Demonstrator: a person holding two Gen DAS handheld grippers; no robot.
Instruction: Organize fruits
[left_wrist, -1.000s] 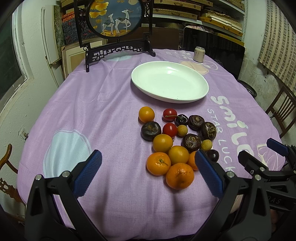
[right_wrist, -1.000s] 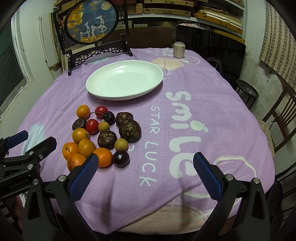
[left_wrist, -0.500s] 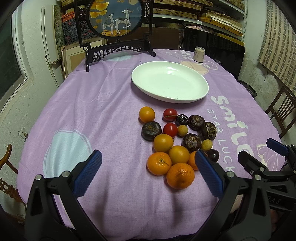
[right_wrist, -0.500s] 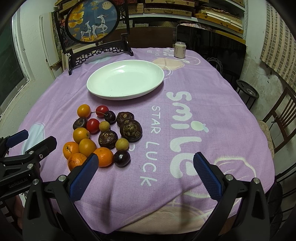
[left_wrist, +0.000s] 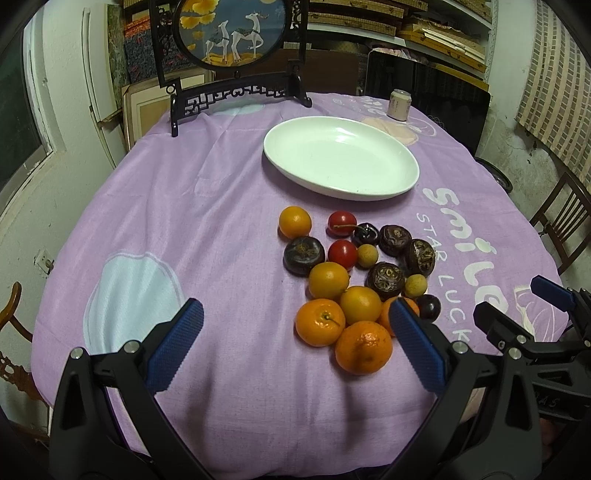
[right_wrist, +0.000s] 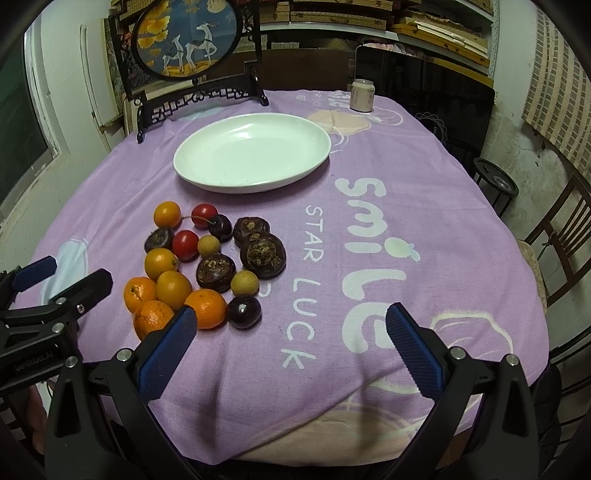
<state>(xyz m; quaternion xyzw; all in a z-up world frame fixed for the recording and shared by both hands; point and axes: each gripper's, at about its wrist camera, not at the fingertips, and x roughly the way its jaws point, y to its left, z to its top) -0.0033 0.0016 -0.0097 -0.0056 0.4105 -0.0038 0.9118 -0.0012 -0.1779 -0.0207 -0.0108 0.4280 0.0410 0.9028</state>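
Note:
A cluster of fruit lies on the purple tablecloth: several oranges (left_wrist: 363, 346) (right_wrist: 205, 308), two red cherry tomatoes (left_wrist: 342, 253) (right_wrist: 185, 244), dark wrinkled fruits (left_wrist: 385, 279) (right_wrist: 263, 253), small yellow-brown round fruits (right_wrist: 244, 282) and dark cherries (right_wrist: 243, 312). Behind the pile sits a white oval plate (left_wrist: 400, 182) (right_wrist: 207, 181) with nothing in it. My left gripper (left_wrist: 295, 345) hangs open near the table's front edge, its right finger overlapping the oranges. My right gripper (right_wrist: 290, 349) is open too, just right of the pile, holding nothing.
A framed round deer picture on a black carved stand (left_wrist: 236, 92) (right_wrist: 199, 96) and a small can (left_wrist: 399, 104) (right_wrist: 362, 95) stand at the table's far side. Wooden chairs (right_wrist: 561, 236) flank the right. Bare purple cloth spreads left of the fruit.
Both grippers have edged slightly toward the fruit; the pile and plate look marginally closer. Nothing was gripped or moved.

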